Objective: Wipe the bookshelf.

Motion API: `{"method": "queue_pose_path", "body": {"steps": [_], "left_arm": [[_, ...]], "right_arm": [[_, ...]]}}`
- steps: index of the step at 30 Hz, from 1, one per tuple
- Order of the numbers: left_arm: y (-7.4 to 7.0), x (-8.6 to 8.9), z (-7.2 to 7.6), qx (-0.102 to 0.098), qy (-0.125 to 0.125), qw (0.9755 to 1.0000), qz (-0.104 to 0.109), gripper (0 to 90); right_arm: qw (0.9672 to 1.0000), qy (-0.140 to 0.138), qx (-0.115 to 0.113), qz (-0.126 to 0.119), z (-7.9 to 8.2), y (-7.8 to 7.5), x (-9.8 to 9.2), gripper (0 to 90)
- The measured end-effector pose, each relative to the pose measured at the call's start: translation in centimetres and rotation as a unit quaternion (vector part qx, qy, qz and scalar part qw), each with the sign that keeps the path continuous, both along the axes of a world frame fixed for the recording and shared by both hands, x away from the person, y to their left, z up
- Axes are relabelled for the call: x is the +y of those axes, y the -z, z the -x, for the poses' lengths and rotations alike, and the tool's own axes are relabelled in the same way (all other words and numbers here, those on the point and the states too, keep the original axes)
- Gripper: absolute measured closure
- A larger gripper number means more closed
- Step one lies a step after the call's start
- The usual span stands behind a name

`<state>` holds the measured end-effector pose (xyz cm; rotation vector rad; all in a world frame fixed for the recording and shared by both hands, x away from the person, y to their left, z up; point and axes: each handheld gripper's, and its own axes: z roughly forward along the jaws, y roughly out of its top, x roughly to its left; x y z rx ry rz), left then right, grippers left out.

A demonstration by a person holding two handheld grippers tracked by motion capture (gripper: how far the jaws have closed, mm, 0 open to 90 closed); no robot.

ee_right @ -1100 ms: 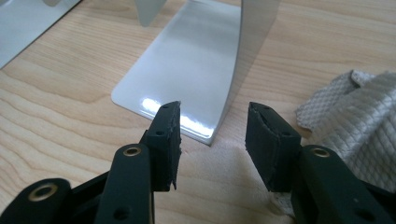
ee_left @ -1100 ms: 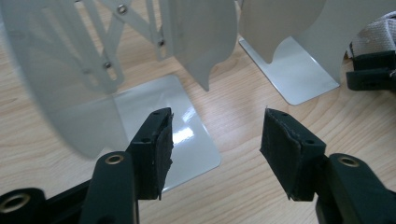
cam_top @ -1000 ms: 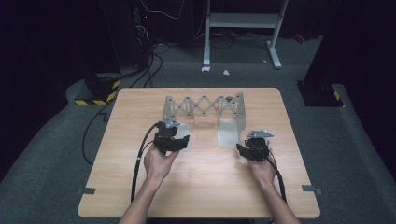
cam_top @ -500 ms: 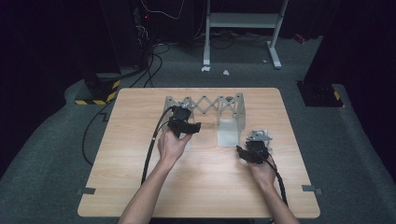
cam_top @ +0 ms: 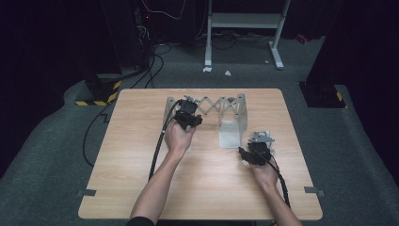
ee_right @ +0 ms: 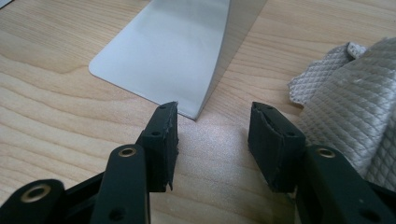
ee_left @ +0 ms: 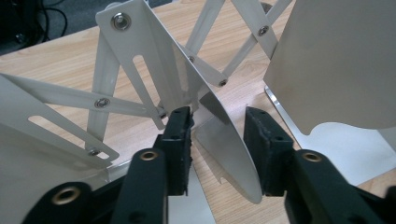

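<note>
An extending metal rack [cam_top: 212, 104] with scissor links stands across the back of the wooden table [cam_top: 141, 155]. My left gripper [cam_top: 189, 113] is at the rack's left end. In the left gripper view, the left gripper [ee_left: 219, 142] is open, and a thin rounded metal plate [ee_left: 226, 140] of the rack stands between its jaws, touching neither. My right gripper [cam_top: 247, 153] lies low on the table to the right, just in front of the rack's right base plate [cam_top: 230, 135]. The right gripper [ee_right: 212, 135] is open over bare wood, and the base plate's corner [ee_right: 187, 109] is just ahead.
A white woven cloth [ee_right: 355, 93] lies just right of the right gripper's jaws. The rack's tall right end plate [ee_left: 336, 60] rises close by in the left gripper view. Cables trail from both grippers toward the table's front edge. Grey carpet surrounds the table.
The left gripper has moved forward and right from the table's middle to the rack's left end, with its jaws now around a plate. The right gripper has barely shifted.
</note>
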<state>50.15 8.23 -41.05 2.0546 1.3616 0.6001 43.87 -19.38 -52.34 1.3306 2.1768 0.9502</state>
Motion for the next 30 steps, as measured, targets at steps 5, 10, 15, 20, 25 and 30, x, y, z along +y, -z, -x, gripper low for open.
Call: {"method": "queue_pose_path", "body": {"steps": [5,10,15,20,25,30], "left_arm": [[0.0,-0.3,0.3,-0.007,-0.007,0.9996,-0.026,69.7],[0.1,0.4,0.6,-0.011,-0.02,0.999,-0.039,78.2],[0.1,1.1,0.7,-0.009,-0.025,0.9989,-0.038,82.8],[0.2,1.7,0.9,-0.007,-0.025,0.9991,-0.032,85.6],[0.2,2.2,1.1,-0.004,-0.024,0.9993,-0.027,86.6],[0.2,2.5,1.4,-0.001,-0.024,0.9994,-0.024,87.2]], "right_arm": [[0.9999,-0.004,0.01,-0.002,-0.2,-0.3,0.1,53.9],[0.9998,-0.005,0.015,-0.007,-0.1,-0.5,-0.1,54.1],[0.9996,-0.001,0.004,-0.027,0.3,-1.1,-0.6,55.5],[0.9994,0.002,0.004,-0.036,0.3,-1.5,-1.2,56.1],[0.9991,0.011,0.0,-0.041,0.3,-1.7,-1.8,57.0],[0.9985,0.019,-0.021,-0.047,0.1,-2.2,-2.2,58.2]]}}
